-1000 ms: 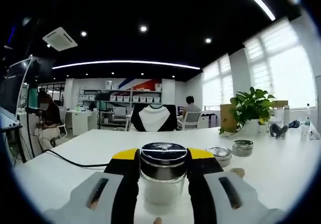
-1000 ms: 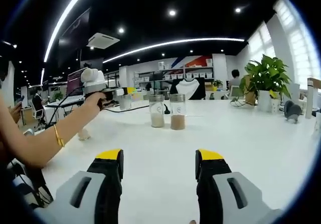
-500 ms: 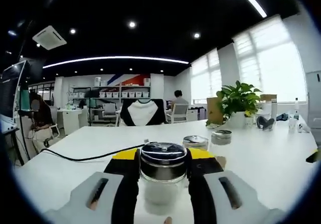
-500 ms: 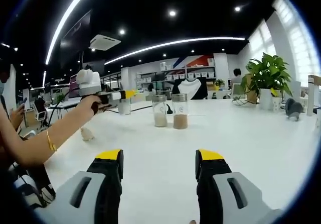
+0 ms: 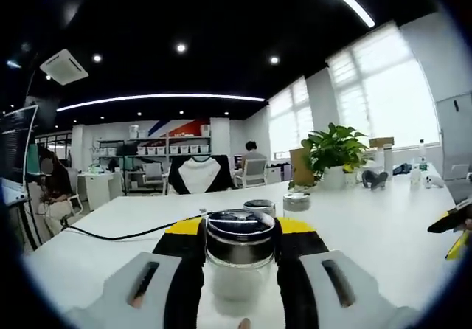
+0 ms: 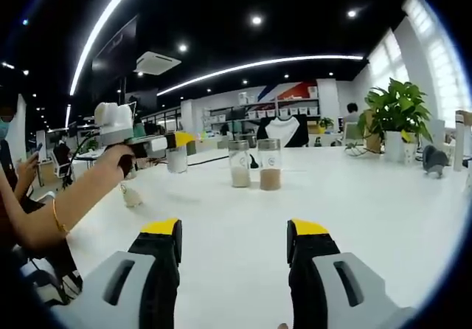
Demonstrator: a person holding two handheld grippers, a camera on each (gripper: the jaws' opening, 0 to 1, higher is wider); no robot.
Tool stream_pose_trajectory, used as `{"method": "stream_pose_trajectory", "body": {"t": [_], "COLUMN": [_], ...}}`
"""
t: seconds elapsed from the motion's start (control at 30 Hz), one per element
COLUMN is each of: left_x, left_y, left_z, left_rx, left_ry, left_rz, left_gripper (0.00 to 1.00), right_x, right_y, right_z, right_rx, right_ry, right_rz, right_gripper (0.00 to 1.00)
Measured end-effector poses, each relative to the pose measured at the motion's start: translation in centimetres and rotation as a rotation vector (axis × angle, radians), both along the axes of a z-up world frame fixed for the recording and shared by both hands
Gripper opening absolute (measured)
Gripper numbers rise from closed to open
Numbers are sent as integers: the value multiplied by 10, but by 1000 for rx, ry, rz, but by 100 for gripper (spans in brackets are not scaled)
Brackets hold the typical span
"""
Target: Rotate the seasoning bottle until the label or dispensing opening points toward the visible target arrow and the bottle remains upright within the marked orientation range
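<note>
Left gripper view: the left gripper (image 5: 240, 259) is clamped on the seasoning bottle (image 5: 240, 259), w/ one black jaw, yellow-tipped, pressed against each side of the glass body. Bottle stands upright btwn the jaws; dark metal lid (image 5: 240, 233) on top, pale contents in the lower part. Label or opening direction: cannot tell. No arrow mark can be made out. Behind the bottle, on the white table (image 5: 383, 233), two more lidded jars (image 5: 284, 203) sit close together. A black cable (image 5: 118, 233) runs across the tabletop at left. A potted plant (image 5: 332, 152) stands farther back at right, near the windows.

Right gripper view: the right gripper (image 6: 232, 251) is spread wide w/ nothing btwn the jaws, bare tabletop visible in the gap. Ahead, two clear jars (image 6: 254, 165) stand upright, side by side, approx. touching; one holds pale contents, the other brown. At left, a person's hand (image 6: 114, 159) grips the left gripper's handle, w/ the held bottle (image 6: 177, 158) at its tip, well apart from the two jars. A small pale object (image 6: 131, 195) lies on the table below that hand; too small to identify.
</note>
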State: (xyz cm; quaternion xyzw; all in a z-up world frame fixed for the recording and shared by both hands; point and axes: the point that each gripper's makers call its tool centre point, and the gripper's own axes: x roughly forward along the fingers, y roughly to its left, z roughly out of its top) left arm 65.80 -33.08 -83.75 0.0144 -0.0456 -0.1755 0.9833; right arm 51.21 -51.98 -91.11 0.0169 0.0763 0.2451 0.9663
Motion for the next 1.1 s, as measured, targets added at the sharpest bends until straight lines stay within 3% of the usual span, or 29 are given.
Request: {"method": "stream_pose_trajectory", "body": {"t": [0.27,0.47,0.63,1.1], "left_x": [-21,-29,-36,-52], "left_y": [-16,-23,-22,-33], "left_z": [-14,-31,-35,-35], "left_rx": [-20,65,25,-1], "left_ry": [30,40,53,59], "left_rz": [-80,-87,-105,-162], "left_gripper": [38,38,38,38], "right_x": [-3,-6,-10,-15], "right_y": [5,10,16,26], "right_z": [0,-7,-9,-8], "right_rx": [11,1,-6,-19], "right_ry": [0,14,20,22], "right_rz": [13,28,42,67], "right_gripper": [57,57,57,57]}}
